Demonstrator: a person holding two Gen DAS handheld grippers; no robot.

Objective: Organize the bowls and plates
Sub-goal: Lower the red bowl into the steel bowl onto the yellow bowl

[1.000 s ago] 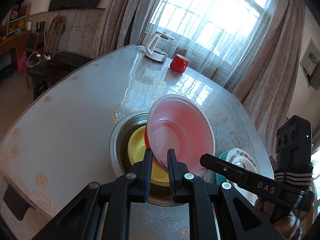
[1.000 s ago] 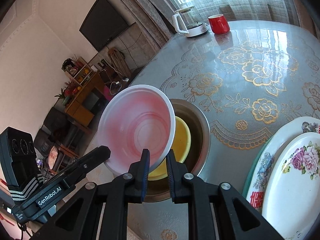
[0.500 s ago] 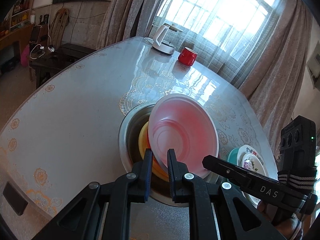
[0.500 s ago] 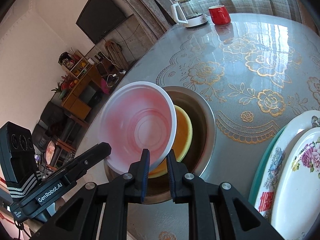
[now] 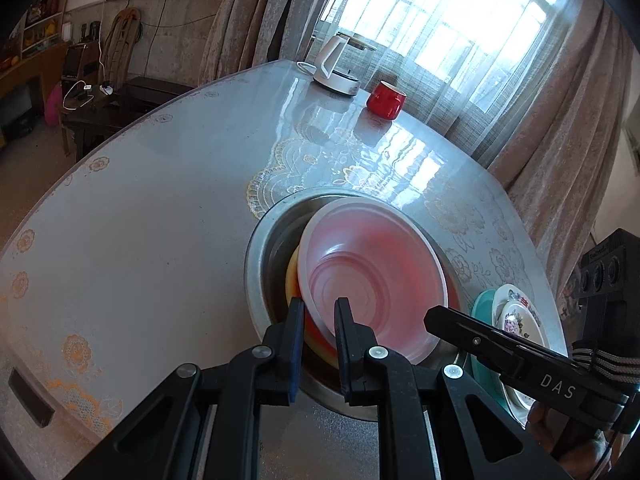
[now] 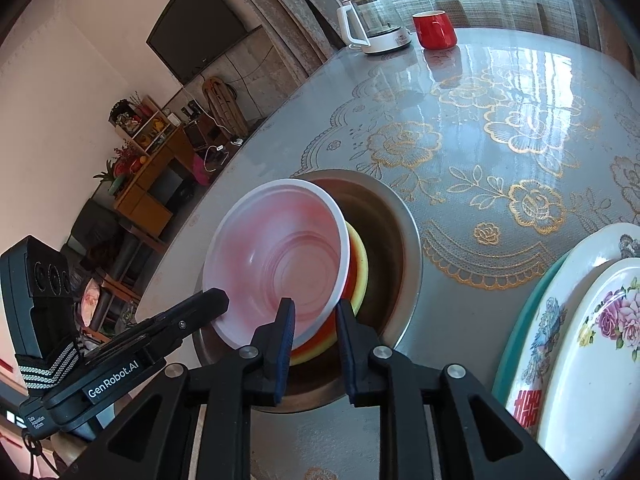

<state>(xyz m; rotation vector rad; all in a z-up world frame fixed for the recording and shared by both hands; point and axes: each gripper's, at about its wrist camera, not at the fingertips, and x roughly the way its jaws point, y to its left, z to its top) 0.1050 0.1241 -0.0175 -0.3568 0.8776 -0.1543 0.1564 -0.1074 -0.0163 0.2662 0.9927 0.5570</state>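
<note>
A pink bowl with a white rim (image 5: 372,280) (image 6: 280,256) leans inside a steel basin (image 5: 256,248) (image 6: 412,240), on top of a yellow bowl (image 5: 291,276) (image 6: 360,264) with an orange one under it. My left gripper (image 5: 318,312) is shut on the pink bowl's near rim. My right gripper (image 6: 315,316) straddles the rim on the other side. Its jaws are opening: the rim lies against one pad and a gap shows at the other. Each gripper's dark finger also shows in the other view (image 5: 432,316) (image 6: 200,308).
Flowered plates (image 6: 592,340) (image 5: 516,316) are stacked on a teal plate (image 5: 482,304) just right of the basin. A white kettle (image 5: 334,68) and a red cup (image 5: 385,100) stand at the table's far edge by the curtained window.
The pink bowl has come down into the basin onto the yellow bowl and lies flatter. The right gripper's jaws have parted a little. The left gripper sank with the bowl.
</note>
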